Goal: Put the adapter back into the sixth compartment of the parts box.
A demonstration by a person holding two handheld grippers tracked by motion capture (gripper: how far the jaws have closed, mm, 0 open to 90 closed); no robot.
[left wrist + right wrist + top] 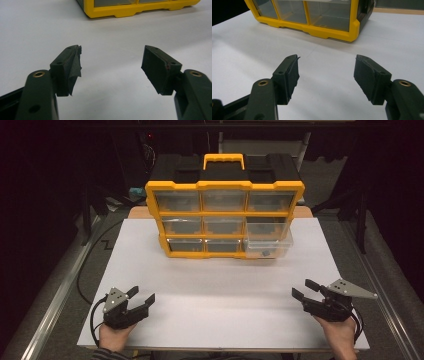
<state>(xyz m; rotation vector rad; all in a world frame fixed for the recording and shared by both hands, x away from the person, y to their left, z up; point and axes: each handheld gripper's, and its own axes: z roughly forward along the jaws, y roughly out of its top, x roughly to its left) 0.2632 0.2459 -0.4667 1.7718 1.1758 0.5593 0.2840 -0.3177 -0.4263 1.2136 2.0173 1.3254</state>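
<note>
I have both grippers low at the near edge of the white table (150, 270), the left gripper (141, 298) and right gripper (304, 289) each with jaws spread and empty. The yellow-framed plastic organiser cabinet (224, 212) with clear drawers stands at the far middle; its lower-right clear plastic drawer (268, 242) juts out with a small dark part inside. I judge that drawer light, stiff and slippery, best pinched at its front lip; no readable label.

Your left gripper (141, 297) and right gripper (304, 288) both matte black, grey three-cornered plate atop each, black cables trailing, brass-ringed pivot holes, screw-dotted jaws with dark pads, your striped cuff (107, 354) at left.
</note>
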